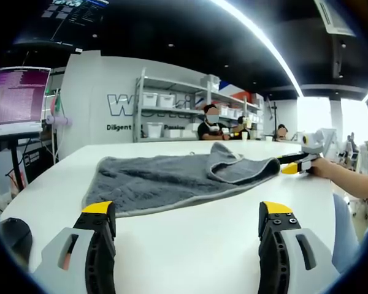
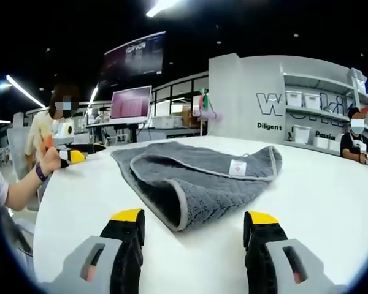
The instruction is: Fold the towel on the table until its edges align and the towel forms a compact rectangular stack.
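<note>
So far the grey towel (image 1: 172, 180) lies on the white table (image 1: 190, 245) only partly folded: one end has been turned over onto the rest, leaving a rounded fold and a top layer that covers just a portion of the bottom one, with edges that do not line up. By my reading, at least one more fold and some squaring of the edges are left before it counts as a compact rectangular stack. In the left gripper view the left gripper (image 1: 189, 236) stands wide open and holds nothing, on the near side of the towel and apart from it; at the far right of that view the right gripper (image 1: 297, 163) appears, held in a person's hand (image 1: 324, 166), its yellow tips just beside the folded end, though whether they touch cloth is too small to tell. From the right gripper view the right gripper's own jaws gape wide and empty, with the fold's thick rounded edge just beyond them. That view also shows a small white label (image 2: 237, 166) on the upper layer, and the left gripper in a hand at the far left.
</note>
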`<state>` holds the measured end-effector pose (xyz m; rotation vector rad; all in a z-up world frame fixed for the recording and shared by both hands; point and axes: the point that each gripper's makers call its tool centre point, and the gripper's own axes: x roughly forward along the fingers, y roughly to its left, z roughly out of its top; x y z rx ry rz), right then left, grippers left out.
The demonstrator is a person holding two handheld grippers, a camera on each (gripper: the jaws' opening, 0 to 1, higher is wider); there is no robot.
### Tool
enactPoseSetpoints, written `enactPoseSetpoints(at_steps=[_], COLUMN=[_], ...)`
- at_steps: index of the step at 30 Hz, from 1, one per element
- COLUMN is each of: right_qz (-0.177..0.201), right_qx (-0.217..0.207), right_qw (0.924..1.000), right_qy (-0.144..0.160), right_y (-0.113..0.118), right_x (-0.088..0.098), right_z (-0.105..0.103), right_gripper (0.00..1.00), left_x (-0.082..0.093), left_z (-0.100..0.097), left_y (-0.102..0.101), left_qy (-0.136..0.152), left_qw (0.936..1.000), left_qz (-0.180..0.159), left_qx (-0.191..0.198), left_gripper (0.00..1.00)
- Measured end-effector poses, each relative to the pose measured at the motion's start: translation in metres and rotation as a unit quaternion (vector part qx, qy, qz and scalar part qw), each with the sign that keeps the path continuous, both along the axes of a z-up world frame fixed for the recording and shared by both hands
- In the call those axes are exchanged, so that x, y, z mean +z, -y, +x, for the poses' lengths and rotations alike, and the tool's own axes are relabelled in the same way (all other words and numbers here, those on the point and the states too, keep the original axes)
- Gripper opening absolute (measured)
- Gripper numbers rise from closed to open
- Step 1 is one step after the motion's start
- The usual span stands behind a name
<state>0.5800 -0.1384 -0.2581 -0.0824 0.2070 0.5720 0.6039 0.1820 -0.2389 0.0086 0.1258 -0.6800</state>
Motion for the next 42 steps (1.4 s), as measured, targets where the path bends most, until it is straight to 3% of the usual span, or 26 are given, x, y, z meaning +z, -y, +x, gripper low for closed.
enactPoseSetpoints(at_steps=[22, 42], right_qz=[-0.008, 0.001], right_qx=[0.014, 0.014], right_qw=[0.9999, 0.9998], right_qy=[0.004, 0.015], right_y=[0.002, 0.003], right_x=[0.004, 0.009], right_z=[0.008, 0.007], right_gripper=[0.40, 0.35], left_x=[0.000, -0.001], left_z=[0.002, 0.001], left_y=[-0.001, 0.000], left_qy=[0.000, 0.000], left_qw=[1.0000, 1.0000], left_qz=[0.002, 0.007], left_qx=[0.000, -0.003], left_gripper=[0.94, 0.94])
